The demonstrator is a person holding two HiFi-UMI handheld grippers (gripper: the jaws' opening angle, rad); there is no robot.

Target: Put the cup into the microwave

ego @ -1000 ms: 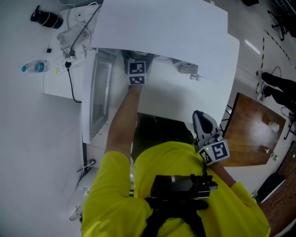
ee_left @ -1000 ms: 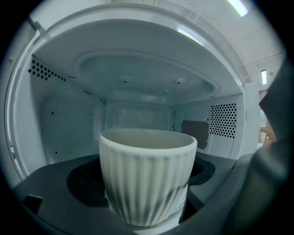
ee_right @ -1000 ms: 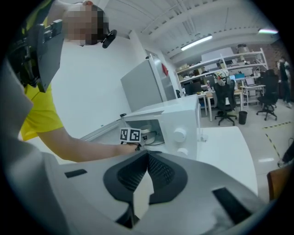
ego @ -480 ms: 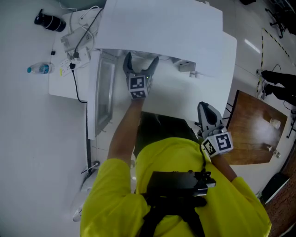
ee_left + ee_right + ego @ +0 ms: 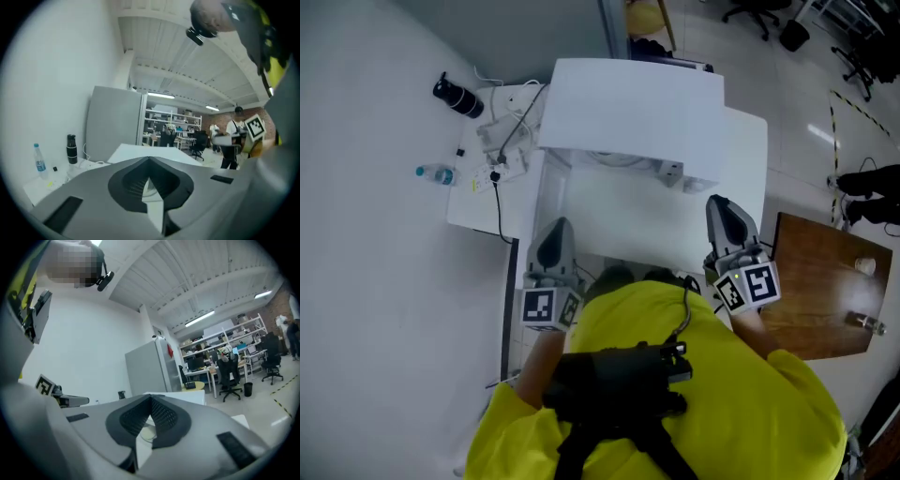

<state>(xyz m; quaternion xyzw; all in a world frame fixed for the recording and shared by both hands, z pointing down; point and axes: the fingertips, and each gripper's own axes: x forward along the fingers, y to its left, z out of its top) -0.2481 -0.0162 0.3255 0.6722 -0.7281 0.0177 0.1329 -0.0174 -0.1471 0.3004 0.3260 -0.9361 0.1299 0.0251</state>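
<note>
I cannot pick out the cup; only a pale round shape [image 5: 612, 159] shows in the white microwave [image 5: 637, 103], at its open front. My left gripper [image 5: 556, 230] and right gripper [image 5: 720, 206] are fully closed and empty, either side of my chest.

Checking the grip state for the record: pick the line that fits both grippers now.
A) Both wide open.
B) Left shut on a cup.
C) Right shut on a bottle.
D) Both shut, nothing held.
D: in each gripper view the jaws meet with nothing between them, and the head view shows the left gripper and the right gripper both bare at the tips.
</note>
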